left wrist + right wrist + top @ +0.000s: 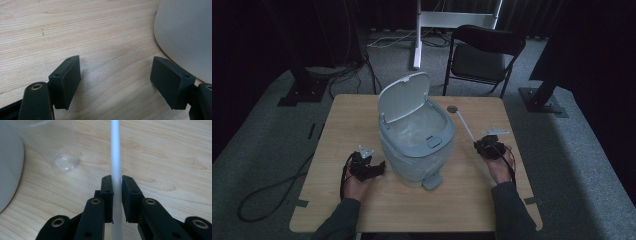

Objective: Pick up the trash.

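The right tool (117, 200) is clamped on a thin white rod (115, 157). In the right gripper view the rod runs straight up between the two black jaws, and both pads press on its sides. In the high view the right tool (491, 146) sits to the right of the bin (414, 150), near the right edge of the counter (362, 210). From there the rod (464, 125) slants away toward the far side of the counter and ends in a small round grey disc (452, 108), which lies just beside the bin's far right corner.

The bin stands at the middle of the counter with its lid (403, 96) raised and a clear bag lining it. A clear plastic fold (62, 160) lies on the counter between the bin and the rod.

The left tool (367, 167) rests on the counter just left of the bin. Its jaws stand wide apart with only bare wood between them (115, 75); the bin's pale wall (187, 32) curves close beside one jaw.

No brand, label or writing is readable.
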`<state>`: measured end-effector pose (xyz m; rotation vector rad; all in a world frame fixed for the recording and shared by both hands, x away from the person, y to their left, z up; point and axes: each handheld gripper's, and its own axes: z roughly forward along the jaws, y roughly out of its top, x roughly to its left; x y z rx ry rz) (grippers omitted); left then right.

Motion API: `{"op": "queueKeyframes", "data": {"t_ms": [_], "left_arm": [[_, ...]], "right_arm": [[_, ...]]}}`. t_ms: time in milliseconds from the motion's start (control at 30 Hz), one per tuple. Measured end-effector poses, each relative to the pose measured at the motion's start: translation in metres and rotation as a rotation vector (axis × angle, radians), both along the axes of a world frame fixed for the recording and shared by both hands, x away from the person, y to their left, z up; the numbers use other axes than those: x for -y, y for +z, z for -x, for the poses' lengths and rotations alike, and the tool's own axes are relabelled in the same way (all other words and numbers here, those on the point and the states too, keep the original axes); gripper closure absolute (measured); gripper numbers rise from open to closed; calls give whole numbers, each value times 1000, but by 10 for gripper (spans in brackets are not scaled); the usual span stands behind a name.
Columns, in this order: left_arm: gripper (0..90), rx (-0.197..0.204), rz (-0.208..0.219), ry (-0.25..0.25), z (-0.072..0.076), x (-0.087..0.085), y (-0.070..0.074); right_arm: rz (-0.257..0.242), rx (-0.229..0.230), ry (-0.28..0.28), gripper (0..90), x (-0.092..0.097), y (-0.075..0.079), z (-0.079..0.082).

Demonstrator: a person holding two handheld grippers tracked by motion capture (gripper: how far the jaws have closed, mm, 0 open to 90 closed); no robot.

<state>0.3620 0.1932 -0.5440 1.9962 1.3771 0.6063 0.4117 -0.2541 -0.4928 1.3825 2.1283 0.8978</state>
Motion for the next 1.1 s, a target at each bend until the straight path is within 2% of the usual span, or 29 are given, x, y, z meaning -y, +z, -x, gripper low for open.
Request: {"op": "queueKeyframes", "data": {"t_ms": [567, 1100], "left_arm": [[242, -2, -1, 0, 0, 0, 0], [243, -2, -1, 0, 0, 0, 0]], "right_arm": [[-36, 43, 7, 798, 2, 13, 8], [-62, 111, 50, 798, -5, 33, 19]]}}
